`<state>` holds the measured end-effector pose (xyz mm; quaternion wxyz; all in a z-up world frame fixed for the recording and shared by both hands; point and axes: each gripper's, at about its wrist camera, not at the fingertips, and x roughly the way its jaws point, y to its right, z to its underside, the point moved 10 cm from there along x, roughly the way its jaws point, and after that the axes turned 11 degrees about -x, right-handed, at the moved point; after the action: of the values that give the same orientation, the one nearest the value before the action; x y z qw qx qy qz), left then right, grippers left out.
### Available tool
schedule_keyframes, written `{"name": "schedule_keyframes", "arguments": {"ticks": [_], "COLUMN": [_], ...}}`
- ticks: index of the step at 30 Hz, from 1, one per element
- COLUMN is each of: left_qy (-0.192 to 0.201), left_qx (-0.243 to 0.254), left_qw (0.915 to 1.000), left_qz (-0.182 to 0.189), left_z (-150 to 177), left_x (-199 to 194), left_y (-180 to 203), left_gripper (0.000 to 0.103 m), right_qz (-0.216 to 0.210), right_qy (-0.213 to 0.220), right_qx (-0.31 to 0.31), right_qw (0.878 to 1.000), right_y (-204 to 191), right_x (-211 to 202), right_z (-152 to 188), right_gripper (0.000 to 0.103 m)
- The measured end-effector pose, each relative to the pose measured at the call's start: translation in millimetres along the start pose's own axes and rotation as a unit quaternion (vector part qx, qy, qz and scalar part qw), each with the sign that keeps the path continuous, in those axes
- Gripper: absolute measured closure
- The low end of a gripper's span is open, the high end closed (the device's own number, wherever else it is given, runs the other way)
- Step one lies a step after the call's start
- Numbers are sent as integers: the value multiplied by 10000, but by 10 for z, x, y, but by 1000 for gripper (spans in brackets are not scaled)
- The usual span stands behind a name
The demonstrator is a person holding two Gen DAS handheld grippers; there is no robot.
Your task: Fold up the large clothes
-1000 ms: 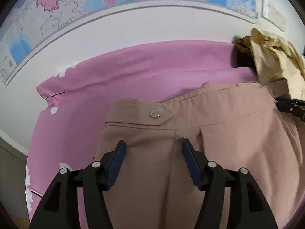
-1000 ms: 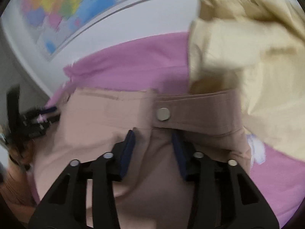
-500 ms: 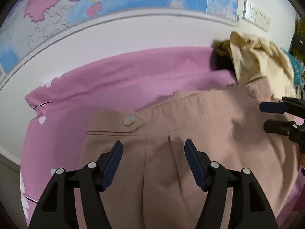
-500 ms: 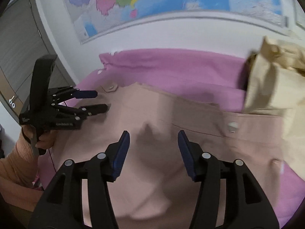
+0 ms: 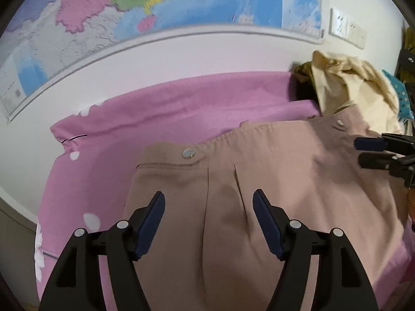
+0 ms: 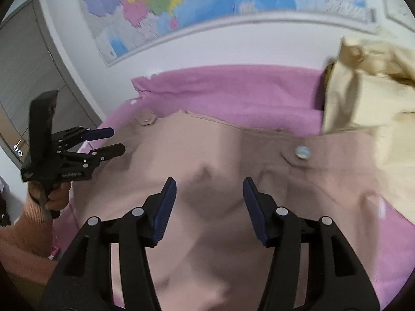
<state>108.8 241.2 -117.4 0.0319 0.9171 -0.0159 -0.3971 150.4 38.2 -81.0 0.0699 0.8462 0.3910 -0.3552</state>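
Note:
A pair of dusty-pink trousers (image 5: 259, 181) lies flat on the pink bedsheet (image 5: 181, 103), waistband toward the wall, with a shiny button (image 5: 188, 153) at its left end and another (image 6: 302, 151) at its right. My left gripper (image 5: 208, 199) is open and empty above the left part of the waist. My right gripper (image 6: 210, 186) is open and empty above the middle of the trousers (image 6: 233, 168). Each gripper shows in the other's view: the right (image 5: 363, 151) and the left (image 6: 114, 141).
A crumpled cream garment (image 5: 350, 88) lies at the right end of the bed (image 6: 376, 83), touching the waistband. A wall with a world map (image 5: 155, 13) runs behind the bed. A grey door (image 6: 31, 77) stands to the left.
Both grippers have drawn back and up from the waistband. The right one opened wider and let go of the cloth. The trousers now lie spread on the sheet.

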Motion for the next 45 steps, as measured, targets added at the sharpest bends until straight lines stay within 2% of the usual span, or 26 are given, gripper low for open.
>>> {"name": "schedule_keyframes", "arguments": {"ticks": [4,10,13,14,16,18,20,22,25,26,27,29,31,34,36,38,41,45], "left_qy": [18,-233,-377,-462,-469,-362,-261,-134,-37,-46,-94,-248,-320,-275,-210,-135,-102,-309], "left_qx": [4,-231,-430,-571,-793,-780,-788,-780,-763,-742,-707,-699,-735,-774,-798,-789,-804,-845], "left_qw": [10000,9995,9982,9972,9957,9963,9965,9969,9969,9970,9973,9972,9968,9966,9966,9967,9966,9959], "left_qz": [57,31,-175,-103,-30,-87,-39,10,201,221,186,64,65,48,84,106,129,98], "left_z": [205,531,624,647,645,623,612,616,667,694,738,800,840,829,815,809,826,917], "left_x": [-200,-200,-64,-22,-16,-88,-189,-301,-435,-444,-422,-316,-252,-263,-316,-379,-414,-304], "left_y": [-152,-386,-550,-585,-643,-662,-677,-706,-694,-693,-691,-690,-683,-695,-689,-697,-707,-717], "left_gripper": [34,34,33,30,30,30,30,30,30,30,30,30,30,30,30,30,30,29], "right_qz": [50,317,345,310,247,324,224,306,480,469,459,377,439,683,742,816,957,935], "right_qy": [102,-69,-84,-57,28,95,306,396,212,107,50,121,125,52,259,331,73,-104], "right_qx": [219,794,1151,1236,1405,1363,1334,1281,1309,1420,1520,1707,1749,1486,1369,1270,1367,1629], "right_qw": [9997,9963,9927,9918,9898,9901,9903,9905,9900,9887,9873,9845,9835,9865,9875,9880,9859,9821], "right_y": [30,305,482,519,539,520,462,447,515,559,602,650,658,580,538,547,653,724], "right_x": [-303,-363,-334,-346,-394,-509,-647,-756,-781,-748,-729,-715,-729,-786,-902,-954,-872,-760], "right_z": [276,737,904,940,947,935,893,911,1085,1168,1235,1293,1295,1231,1131,1090,1205,1322], "right_gripper": [48,49,59,61,61,57,52,52,56,62,68,69,70,66,59,57,59,60]}}
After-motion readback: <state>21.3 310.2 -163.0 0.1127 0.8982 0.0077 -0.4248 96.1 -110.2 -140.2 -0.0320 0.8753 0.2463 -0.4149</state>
